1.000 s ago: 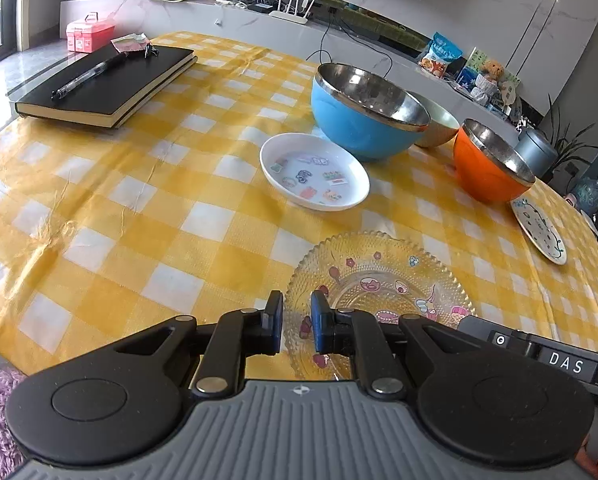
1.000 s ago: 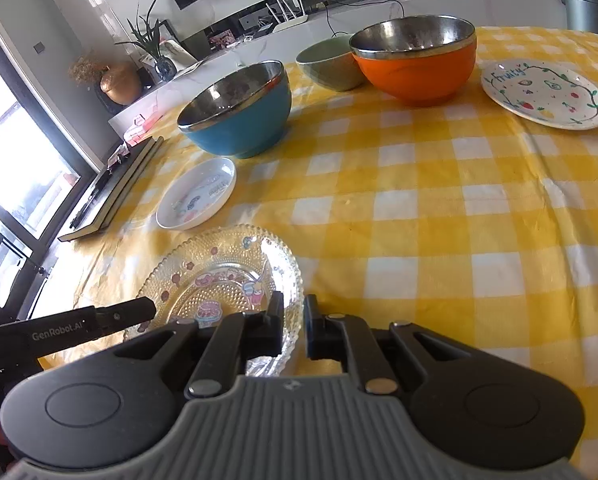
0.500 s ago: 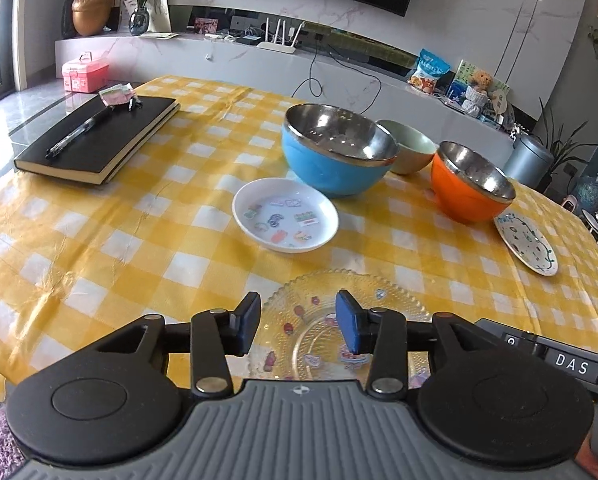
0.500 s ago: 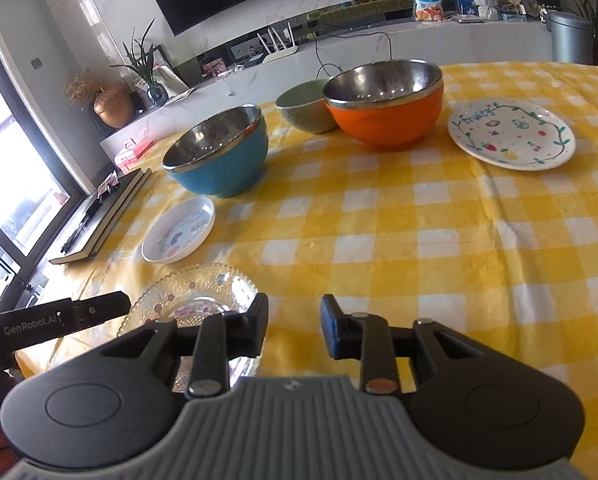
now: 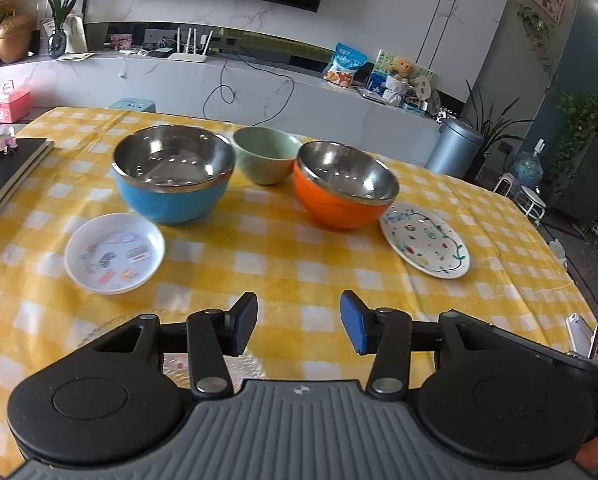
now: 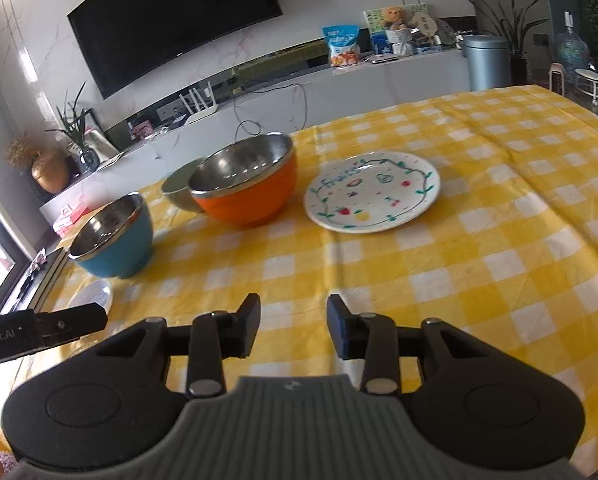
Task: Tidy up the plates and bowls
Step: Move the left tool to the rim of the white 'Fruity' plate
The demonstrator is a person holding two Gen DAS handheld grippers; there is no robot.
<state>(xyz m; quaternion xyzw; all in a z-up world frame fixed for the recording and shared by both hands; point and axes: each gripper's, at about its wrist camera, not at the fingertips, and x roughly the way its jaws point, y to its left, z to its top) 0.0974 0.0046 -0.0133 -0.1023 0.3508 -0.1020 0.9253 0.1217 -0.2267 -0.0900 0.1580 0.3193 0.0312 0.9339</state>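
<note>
two tools point(image 5: 298, 326) point(image 6: 292, 326) just released, empty, before steel-lined round bowls point(image 5: 173, 174) on checked cloth point(image 5: 283, 256)

Left wrist view, all upright on the table. Blue bowl point(image 5: 173, 176), steel-lined, 10 o'clock; green bowl point(image 5: 266, 155) at 12; orange bowl point(image 5: 344, 184), steel-lined, 1 o'clock. Fruit plate point(image 5: 424, 239) at 3; sticker dish point(image 5: 114, 253) at 8; glass plate point(image 5: 213, 364) at 6, mostly hidden.

I'm looking into a home living room: wall-mounted television point(image 6: 171, 20) above a marble console point(image 5: 259, 92), potted plants point(image 5: 65, 20), a teddy bear point(image 5: 401, 70), and a bench under a yellow checked cloth point(image 5: 283, 264).
</note>
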